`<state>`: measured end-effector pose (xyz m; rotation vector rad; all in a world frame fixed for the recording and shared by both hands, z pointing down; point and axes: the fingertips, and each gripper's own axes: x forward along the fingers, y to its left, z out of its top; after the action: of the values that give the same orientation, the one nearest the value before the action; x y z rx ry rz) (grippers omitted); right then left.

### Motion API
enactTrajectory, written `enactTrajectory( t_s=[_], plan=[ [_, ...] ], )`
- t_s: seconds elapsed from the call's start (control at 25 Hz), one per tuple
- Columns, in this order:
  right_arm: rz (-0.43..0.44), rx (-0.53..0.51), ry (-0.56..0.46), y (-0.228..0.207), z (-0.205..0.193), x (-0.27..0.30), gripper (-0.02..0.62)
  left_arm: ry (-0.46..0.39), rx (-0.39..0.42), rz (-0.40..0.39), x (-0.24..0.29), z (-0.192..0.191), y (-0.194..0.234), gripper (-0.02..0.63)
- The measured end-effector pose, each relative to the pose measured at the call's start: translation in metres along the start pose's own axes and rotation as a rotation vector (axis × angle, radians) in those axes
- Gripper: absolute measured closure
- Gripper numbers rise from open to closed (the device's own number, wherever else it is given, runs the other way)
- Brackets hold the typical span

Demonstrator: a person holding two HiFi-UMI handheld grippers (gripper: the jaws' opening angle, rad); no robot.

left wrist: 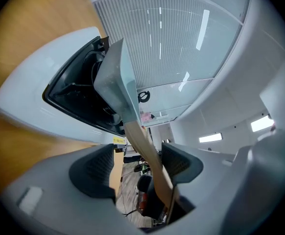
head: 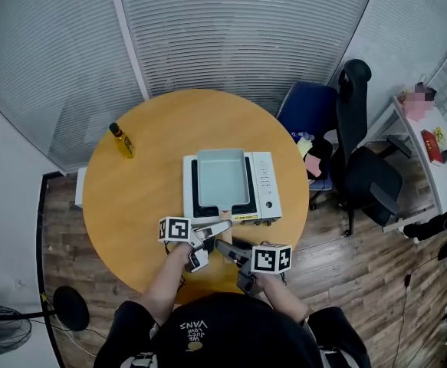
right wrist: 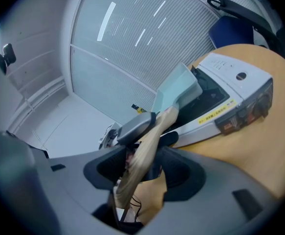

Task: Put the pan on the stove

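I am looking down at one big round wooden table (head: 139, 198). Two chairs are standing beside it on the right: one black office chair (head: 361, 167) and one blue chair (head: 307, 110).

One white box-shaped stove (head: 265, 186) (left wrist: 39, 97) (right wrist: 240, 89) with a black top is sitting near the middle of the table. One pale blue-green square pan (head: 221, 179) (left wrist: 115, 82) (right wrist: 179, 89) is sitting on top of the stove, over the black part. Its one light wooden handle (head: 223, 215) (left wrist: 144, 148) (right wrist: 147, 146) is sticking out past the stove's near edge, toward me.

I am holding two grey claws, one in each hand. Each one is carrying one white cube with black squares. Both claws are pointing at the handle from my side of the table.

My left claw (head: 217, 227) (left wrist: 137, 163) is standing with its two jaws spread wide. The handle is running between them, closer to the right-hand pad, and the pads are not squeezing it.

My right claw (head: 225, 246) (right wrist: 144, 170) is also standing with its two jaws spread. The handle is passing between its pads with a gap on each side, so it is not pinching anything.

One small yellow bottle (head: 121, 140) with a dark cap is standing on the left part of the table, well apart from the stove.
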<state>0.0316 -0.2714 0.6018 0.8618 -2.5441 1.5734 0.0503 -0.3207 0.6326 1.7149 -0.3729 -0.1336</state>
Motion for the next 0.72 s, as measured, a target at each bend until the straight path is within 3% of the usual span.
enactTrajectory(
  t_s=[0.72],
  plan=[
    [-0.145, 0.048, -0.217, 0.013, -0.024, -0.023, 0.376, -0.041, 0.093, -0.011, -0.048, -0.014, -0.021, 0.316]
  ],
)
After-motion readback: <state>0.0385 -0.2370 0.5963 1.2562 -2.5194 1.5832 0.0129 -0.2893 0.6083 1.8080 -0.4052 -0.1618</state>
